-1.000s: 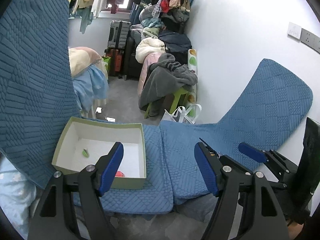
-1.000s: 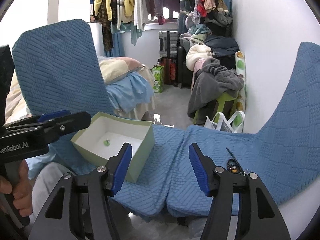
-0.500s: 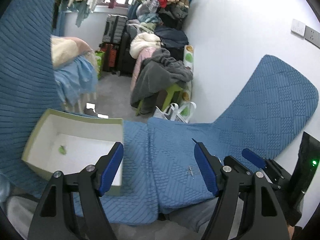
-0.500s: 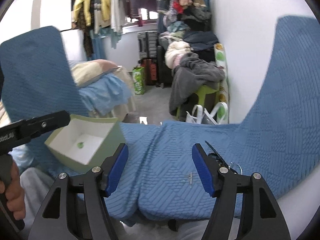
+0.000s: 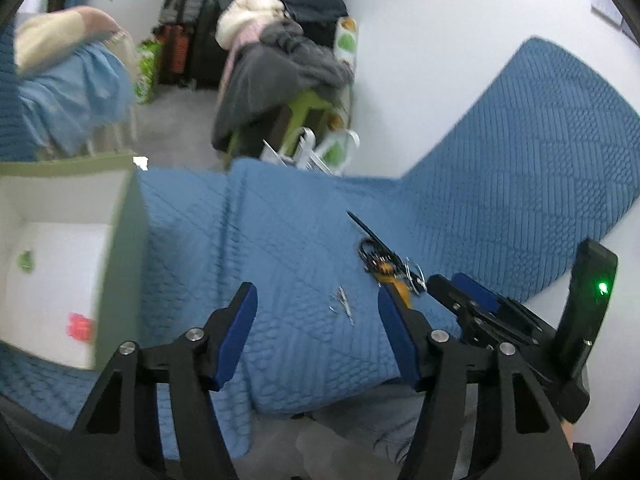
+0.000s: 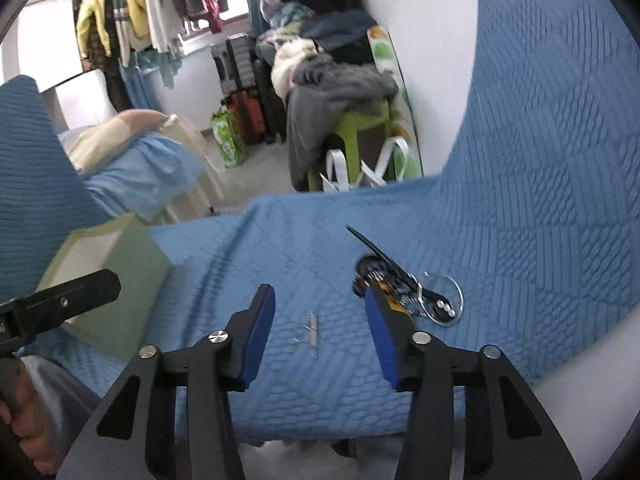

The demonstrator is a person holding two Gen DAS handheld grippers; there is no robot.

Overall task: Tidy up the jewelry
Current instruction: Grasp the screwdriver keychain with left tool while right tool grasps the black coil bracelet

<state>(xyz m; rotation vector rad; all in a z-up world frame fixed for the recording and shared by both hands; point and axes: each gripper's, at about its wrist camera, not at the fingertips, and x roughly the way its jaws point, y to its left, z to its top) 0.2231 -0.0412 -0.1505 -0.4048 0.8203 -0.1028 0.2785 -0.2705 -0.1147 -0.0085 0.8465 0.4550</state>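
Right gripper (image 6: 318, 320) fingers closing, nothing between them, hovering over small silver hair clip (image 6: 311, 330) lying on blue quilted cushion (image 6: 280, 248). Left gripper (image 5: 318, 312) fingers also closing, empty. Beyond the clip: tangled jewelry pile (image 6: 404, 290). Green-sided box (image 5: 116, 256) sitting left, holding green and red pieces.

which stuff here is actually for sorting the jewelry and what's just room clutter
For the job:
- green box
- silver clip
- jewelry pile
- left gripper
- right gripper

Just lying about:
- grey clothes heap
- suitcases
- hanging clothes
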